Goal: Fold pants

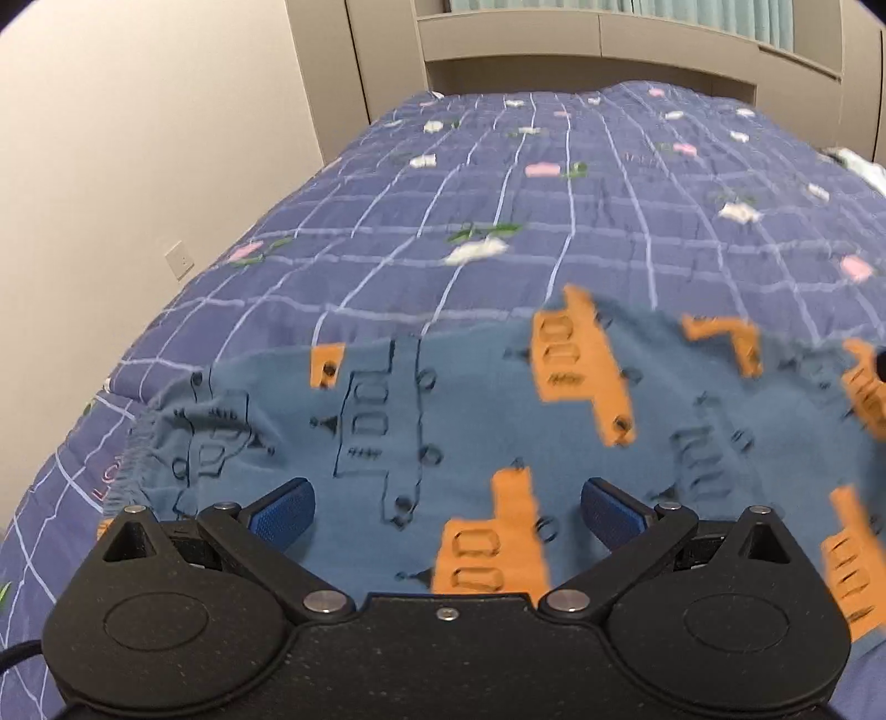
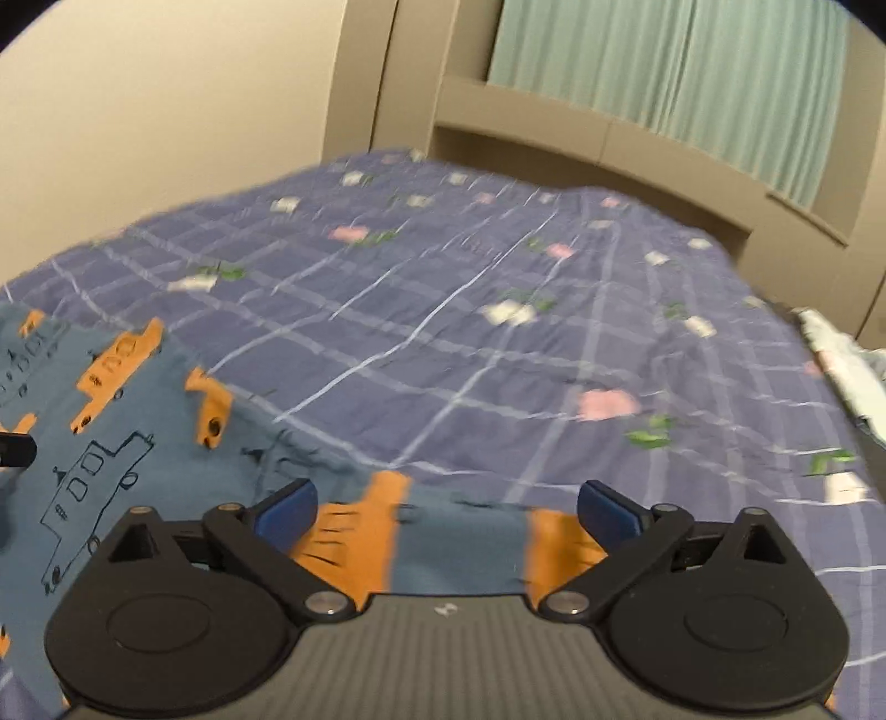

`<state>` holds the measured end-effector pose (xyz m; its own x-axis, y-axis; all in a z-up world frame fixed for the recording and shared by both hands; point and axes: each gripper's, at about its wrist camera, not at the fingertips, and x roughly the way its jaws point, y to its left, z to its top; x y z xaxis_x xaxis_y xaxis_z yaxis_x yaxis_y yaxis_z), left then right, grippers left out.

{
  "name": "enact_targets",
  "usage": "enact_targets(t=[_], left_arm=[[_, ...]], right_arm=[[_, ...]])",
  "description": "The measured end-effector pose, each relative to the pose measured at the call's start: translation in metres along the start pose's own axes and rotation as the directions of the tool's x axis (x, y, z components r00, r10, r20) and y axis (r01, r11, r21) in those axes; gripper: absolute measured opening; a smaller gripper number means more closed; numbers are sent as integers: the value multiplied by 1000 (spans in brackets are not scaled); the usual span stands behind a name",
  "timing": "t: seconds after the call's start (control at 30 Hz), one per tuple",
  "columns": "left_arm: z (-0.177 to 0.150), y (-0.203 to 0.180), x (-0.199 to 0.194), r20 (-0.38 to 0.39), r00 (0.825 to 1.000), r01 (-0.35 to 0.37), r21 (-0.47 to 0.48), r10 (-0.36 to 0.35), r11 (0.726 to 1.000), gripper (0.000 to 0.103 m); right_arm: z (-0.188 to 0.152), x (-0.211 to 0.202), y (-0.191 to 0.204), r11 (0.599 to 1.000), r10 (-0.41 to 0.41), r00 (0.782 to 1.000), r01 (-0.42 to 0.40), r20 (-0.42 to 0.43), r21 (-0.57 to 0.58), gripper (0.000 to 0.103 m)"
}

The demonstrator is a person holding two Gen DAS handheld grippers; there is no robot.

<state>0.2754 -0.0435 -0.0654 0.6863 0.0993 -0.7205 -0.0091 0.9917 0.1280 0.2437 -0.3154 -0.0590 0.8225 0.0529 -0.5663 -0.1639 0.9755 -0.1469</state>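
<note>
Blue pants [image 1: 470, 421] printed with orange and outlined trucks lie spread on a blue checked bedspread [image 1: 498, 194]. Their gathered elastic waistband [image 1: 133, 459] is at the left in the left wrist view. My left gripper [image 1: 448, 512] hovers over the cloth, open, with its blue pads wide apart and nothing pinched. In the right wrist view the pants [image 2: 111, 443] fill the lower left, and their edge runs under my right gripper [image 2: 448, 512], which is also open and grips nothing. A dark tip [image 2: 14, 450] shows at the left edge there.
The bedspread [image 2: 498, 332] stretches back to a beige headboard unit [image 1: 554, 50] with green curtains [image 2: 664, 72] behind. A beige wall with a socket [image 1: 179, 260] runs along the bed's left side. A white bundle of cloth [image 2: 847, 365] lies at the right edge.
</note>
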Motion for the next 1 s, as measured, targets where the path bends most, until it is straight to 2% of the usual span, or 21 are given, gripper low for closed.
enact_targets(t=[0.13,0.23,0.33,0.47,0.53,0.6,0.67,0.73,0.8,0.87,0.9,1.0], left_arm=[[17,-27,-17,51,997,54,-21,-53,998,102],[30,-60,-23,56,986,158,-2,-157,987,102],[43,-101,-22,43,962,266,44,-268,963,102],[59,-158,-15,36,925,371,127,-378,920,102],[65,-186,-8,23,906,414,166,-424,895,102],[70,-212,-1,-8,890,448,208,-457,869,102],[72,-236,5,-32,880,465,262,-474,846,102],[68,-258,7,-48,878,462,343,-477,817,102],[65,-277,13,-72,893,431,424,-445,797,102],[64,-288,18,-84,902,412,461,-424,786,102],[64,-291,19,-86,901,414,461,-425,785,102],[75,-294,20,-108,898,429,428,-426,795,102]], right_arm=[[-23,-49,-41,988,-22,998,13,57,151,103],[-54,-82,-68,949,-17,998,-3,58,316,103],[-88,-108,-93,889,-32,998,4,53,458,103],[-122,-119,-124,824,-29,1000,21,5,566,103],[-135,-116,-142,771,24,1000,-15,-5,637,103],[-143,-114,-155,723,72,997,-69,23,687,103],[-146,-111,-164,704,104,992,-121,67,700,103],[-147,-106,-172,685,133,987,-159,93,711,103],[-148,-99,-180,647,163,978,-204,128,734,103],[-152,-93,-187,608,171,974,-225,152,761,103],[-154,-92,-191,589,168,972,-231,162,774,100],[-163,-92,-196,549,126,978,-210,168,809,83]])
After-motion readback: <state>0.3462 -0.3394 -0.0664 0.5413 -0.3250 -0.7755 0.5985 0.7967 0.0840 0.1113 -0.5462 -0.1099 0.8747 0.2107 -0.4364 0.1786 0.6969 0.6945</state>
